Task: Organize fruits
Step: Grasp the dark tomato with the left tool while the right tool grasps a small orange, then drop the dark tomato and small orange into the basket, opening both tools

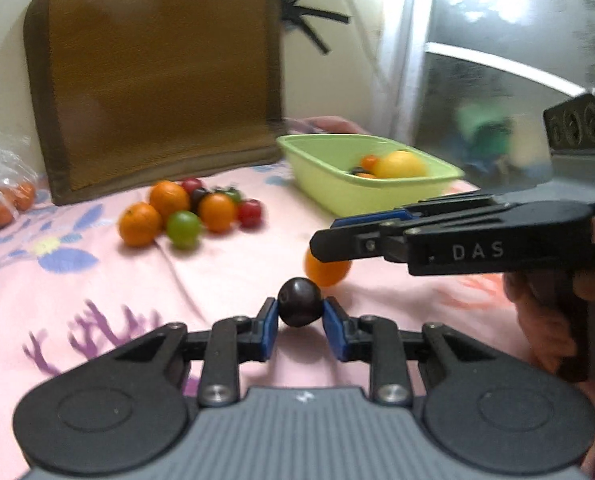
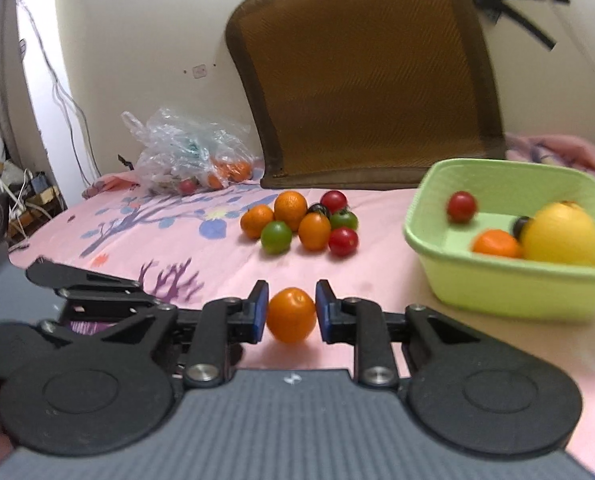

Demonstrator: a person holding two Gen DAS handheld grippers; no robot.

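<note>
My left gripper (image 1: 299,312) is shut on a small dark round fruit (image 1: 299,307) just above the pink sheet. In the right wrist view my right gripper (image 2: 291,314) is shut on a small orange (image 2: 291,315). The left wrist view shows the right gripper (image 1: 329,240) from the side, with that orange (image 1: 326,271) below its tips. The left gripper (image 2: 45,276) appears at the left of the right wrist view. A pile of oranges with red, green and dark tomatoes (image 2: 303,220) (image 1: 185,212) lies mid-sheet. The green basin (image 2: 497,288) (image 1: 321,192) holds a lemon (image 2: 561,234), an orange, a red tomato and a dark fruit.
A brown mesh cushion (image 2: 361,80) leans on the wall behind the pile. A clear plastic bag (image 2: 185,152) with more fruit lies at the back left. A hand (image 1: 537,320) grips the right tool. The pink sheet (image 2: 377,264) is bare between pile and grippers.
</note>
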